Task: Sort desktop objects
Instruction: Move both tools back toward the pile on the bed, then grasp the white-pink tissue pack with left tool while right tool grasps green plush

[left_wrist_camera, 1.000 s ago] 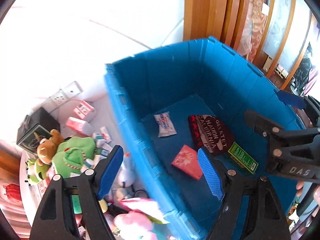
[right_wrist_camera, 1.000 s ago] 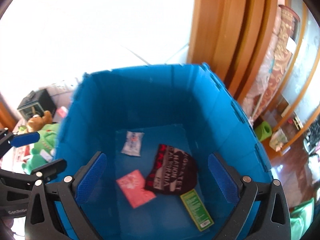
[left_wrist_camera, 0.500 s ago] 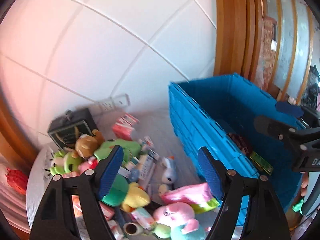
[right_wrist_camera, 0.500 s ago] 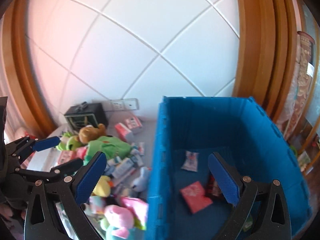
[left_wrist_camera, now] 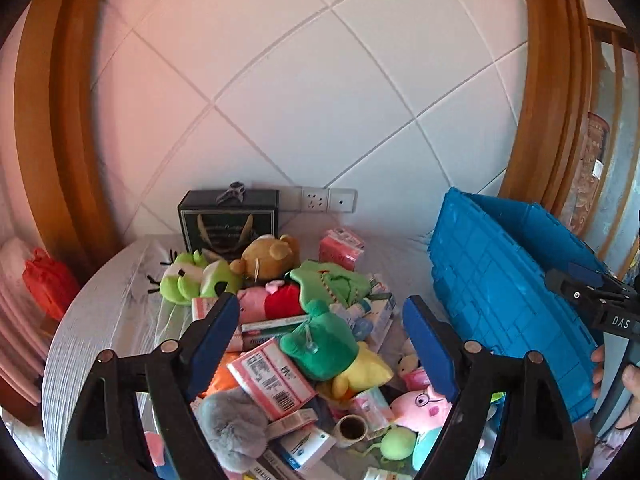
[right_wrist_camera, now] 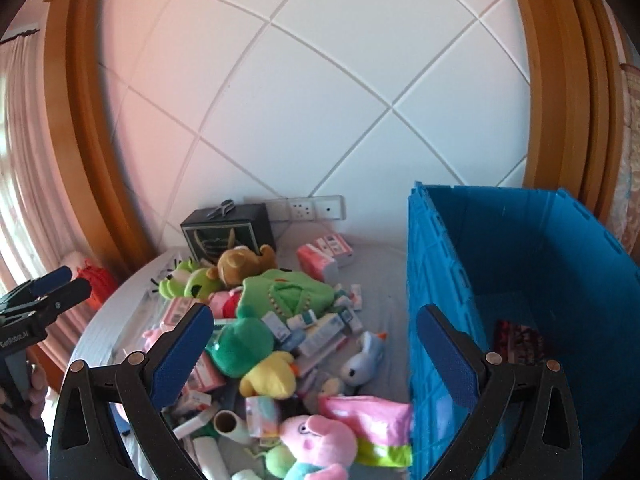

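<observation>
A heap of toys and small boxes lies on the round grey table: a green plush, a brown bear, a pink pig, a pink-white box, a grey pompom. My left gripper is open and empty above the heap. My right gripper is open and empty above the heap's right side, next to the blue crate. The crate also shows in the left wrist view. A dark red item lies inside it.
A black box stands against the tiled wall under wall sockets. A red bag sits past the table's left edge. Wooden frames flank the wall. The crate wall stands high at the heap's right.
Both grippers have swung left, away from above the crate's inside to above the toy heap. Both stay open and empty.
</observation>
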Demonstrator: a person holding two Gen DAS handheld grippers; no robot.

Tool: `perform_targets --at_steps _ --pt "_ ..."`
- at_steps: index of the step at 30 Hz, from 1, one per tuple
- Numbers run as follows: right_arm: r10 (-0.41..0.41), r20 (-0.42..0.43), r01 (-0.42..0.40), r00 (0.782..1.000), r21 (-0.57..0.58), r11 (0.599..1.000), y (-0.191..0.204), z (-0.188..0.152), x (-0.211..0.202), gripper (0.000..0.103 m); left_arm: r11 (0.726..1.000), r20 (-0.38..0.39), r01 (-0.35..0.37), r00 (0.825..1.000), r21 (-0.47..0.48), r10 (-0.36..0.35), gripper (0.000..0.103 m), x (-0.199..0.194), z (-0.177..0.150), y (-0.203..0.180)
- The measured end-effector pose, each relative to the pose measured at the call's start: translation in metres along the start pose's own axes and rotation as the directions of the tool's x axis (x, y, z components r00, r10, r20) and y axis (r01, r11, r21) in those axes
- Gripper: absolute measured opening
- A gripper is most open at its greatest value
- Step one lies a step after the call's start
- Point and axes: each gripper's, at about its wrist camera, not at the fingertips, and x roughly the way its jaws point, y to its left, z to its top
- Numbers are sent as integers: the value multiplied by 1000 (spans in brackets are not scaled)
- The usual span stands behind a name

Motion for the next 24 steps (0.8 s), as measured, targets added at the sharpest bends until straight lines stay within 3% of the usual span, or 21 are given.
perform_targets --at_steps 5,12,19,24 --pt "2 -74 -2 997 3 1000 13 -13 37 103 994 -44 -108 993 -28 107 84 21 -14 53" --pt "-39 -170 37 985 -14 999 26 -17 100 103 971 -117 -234 967 -47 228 84 60 -10 125" --pt "9 -288 -8 958 5 1000 36 -11 182 103 964 -246 -258 940 -64 235 84 137 -8 164" --pt "22 -354 -19 935 12 1000 45 -6 251 103 960 -360 -267 907 -88 219 84 205 -19 186"
